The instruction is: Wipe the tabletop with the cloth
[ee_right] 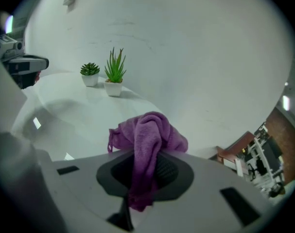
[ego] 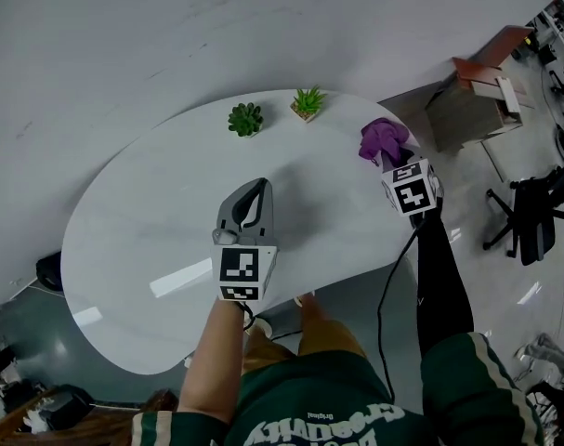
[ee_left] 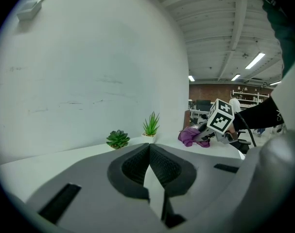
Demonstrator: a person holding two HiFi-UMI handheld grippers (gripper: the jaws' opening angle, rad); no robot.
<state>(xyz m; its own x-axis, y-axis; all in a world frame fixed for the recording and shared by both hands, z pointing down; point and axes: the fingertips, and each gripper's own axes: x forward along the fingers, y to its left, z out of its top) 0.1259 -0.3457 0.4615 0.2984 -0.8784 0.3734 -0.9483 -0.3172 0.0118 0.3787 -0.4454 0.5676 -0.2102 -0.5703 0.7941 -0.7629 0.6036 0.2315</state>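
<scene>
— Where's the cloth (ee_right: 149, 132)?
— Bunched in the right gripper (ee_right: 146, 171), clamped tight at the right edge of the table (ego: 142, 240), seemingly ready to wipe.
— And the left gripper (ee_left: 149, 161)?
— Closed on nothing, hovering mid-table, probably just keeping clear.

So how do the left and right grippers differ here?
The left gripper holds nothing; the right gripper pinches the purple cloth. The left gripper is over the middle of the table, the right gripper at its right edge. Both are shut.
</scene>
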